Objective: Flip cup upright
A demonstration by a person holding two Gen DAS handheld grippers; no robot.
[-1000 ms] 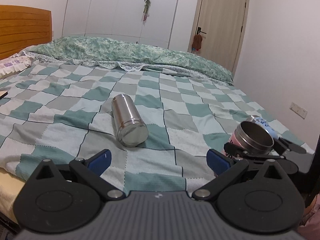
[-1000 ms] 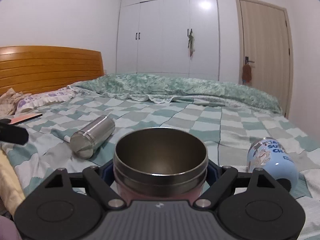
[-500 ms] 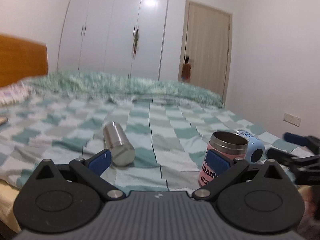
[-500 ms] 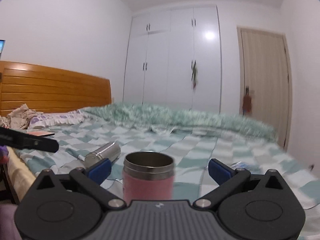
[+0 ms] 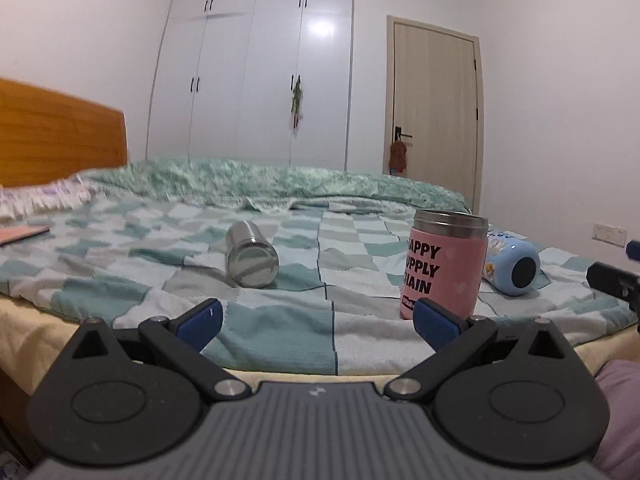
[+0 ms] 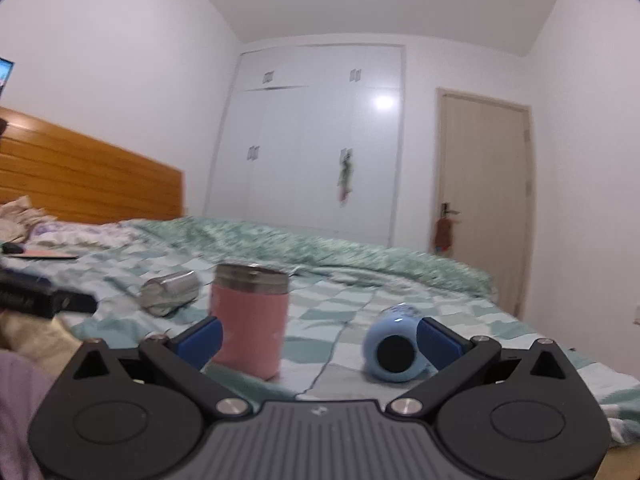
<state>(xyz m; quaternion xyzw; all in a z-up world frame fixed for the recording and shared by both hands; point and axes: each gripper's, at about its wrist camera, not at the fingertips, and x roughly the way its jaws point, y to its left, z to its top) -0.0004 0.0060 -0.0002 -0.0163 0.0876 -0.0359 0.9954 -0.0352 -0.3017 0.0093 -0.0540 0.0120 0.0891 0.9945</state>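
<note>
Our right gripper (image 6: 318,336) has its jaws apart and empty, as does our left gripper (image 5: 316,320). The pink cup (image 6: 250,320) stands upright on the bed (image 5: 280,320), just ahead, near its edge. The blue cup (image 6: 394,350) lies on its side to its right, the steel cup (image 5: 250,254) to its left and farther. We judge one flip done; next we need to straddle a lying cup.

On the pink cylindrical steel-rimmed cup (image 5: 444,266), black capitals are read, partly cut off: "APPY", "UPPLY", "HAIN". Print on the light-blue bottle (image 5: 510,264) cannot be made out.
</note>
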